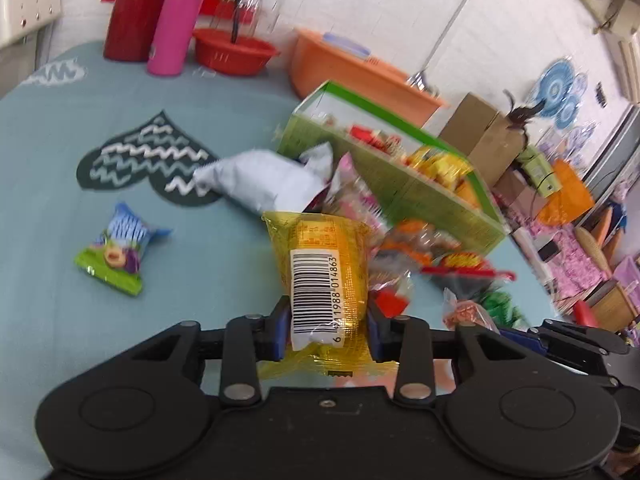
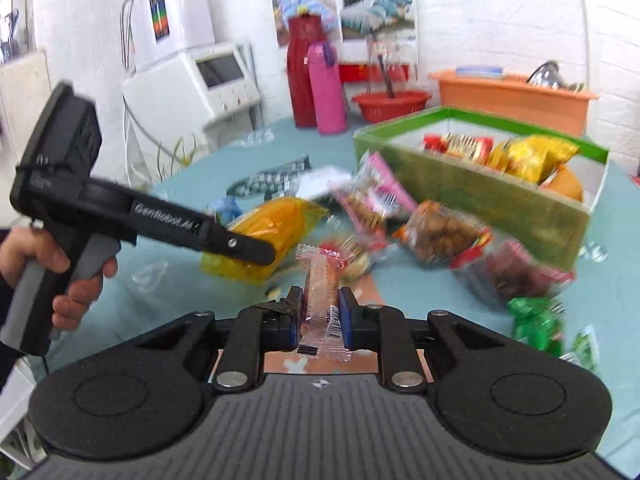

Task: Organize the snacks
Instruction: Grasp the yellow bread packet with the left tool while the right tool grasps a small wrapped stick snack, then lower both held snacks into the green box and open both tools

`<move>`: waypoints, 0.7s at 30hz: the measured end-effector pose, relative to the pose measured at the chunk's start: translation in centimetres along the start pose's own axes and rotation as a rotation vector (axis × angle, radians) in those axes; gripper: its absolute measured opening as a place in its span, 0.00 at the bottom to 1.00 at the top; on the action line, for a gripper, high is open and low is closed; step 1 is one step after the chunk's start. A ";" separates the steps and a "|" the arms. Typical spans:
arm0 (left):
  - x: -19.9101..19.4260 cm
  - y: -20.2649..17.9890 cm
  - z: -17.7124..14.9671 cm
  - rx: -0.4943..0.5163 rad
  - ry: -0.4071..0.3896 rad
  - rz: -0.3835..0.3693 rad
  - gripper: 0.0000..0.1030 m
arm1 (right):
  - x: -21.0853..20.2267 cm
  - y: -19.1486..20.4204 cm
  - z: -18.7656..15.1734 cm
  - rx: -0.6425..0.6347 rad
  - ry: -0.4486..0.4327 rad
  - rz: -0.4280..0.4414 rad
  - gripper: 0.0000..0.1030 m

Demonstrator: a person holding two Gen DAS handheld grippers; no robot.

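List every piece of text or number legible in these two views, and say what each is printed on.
"6 911988 014863" (third digit partly hidden): barcode label on the yellow snack packet held in the left gripper.
"GenRobot.AI": side of the left gripper as seen in the right wrist view.
Unreadable: small barcode digits on the pink sausage stick in the right gripper; print on the loose snack packets, green box and wall posters.
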State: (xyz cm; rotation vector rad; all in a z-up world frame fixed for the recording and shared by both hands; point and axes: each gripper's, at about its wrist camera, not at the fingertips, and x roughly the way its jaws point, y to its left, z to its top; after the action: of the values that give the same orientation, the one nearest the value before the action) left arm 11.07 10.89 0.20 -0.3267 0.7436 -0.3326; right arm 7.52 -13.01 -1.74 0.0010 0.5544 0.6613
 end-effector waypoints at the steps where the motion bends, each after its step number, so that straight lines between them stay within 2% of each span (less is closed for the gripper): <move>1: -0.5 -0.3 0.4 0.005 -0.016 -0.011 0.70 | -0.5 -0.3 0.3 0.004 -0.017 0.000 0.31; 5: -2.0 -2.7 3.4 0.036 -0.104 -0.057 0.70 | -2.0 -1.6 2.6 -0.017 -0.105 -0.051 0.31; 9: -1.1 -4.9 6.9 0.068 -0.168 -0.079 0.71 | -2.4 -4.1 5.1 -0.018 -0.172 -0.139 0.31; 15: 3.8 -6.8 11.4 0.086 -0.197 -0.073 0.71 | -1.4 -8.7 7.8 0.006 -0.219 -0.270 0.32; 21: 9.5 -5.9 14.3 0.050 -0.171 -0.062 0.71 | 0.5 -14.4 9.1 0.077 -0.240 -0.375 0.32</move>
State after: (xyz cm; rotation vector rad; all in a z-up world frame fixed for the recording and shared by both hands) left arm 26.62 4.16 6.78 -0.3271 0.5575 -0.3767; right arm 20.68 -22.62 3.31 0.0468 0.3349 0.2680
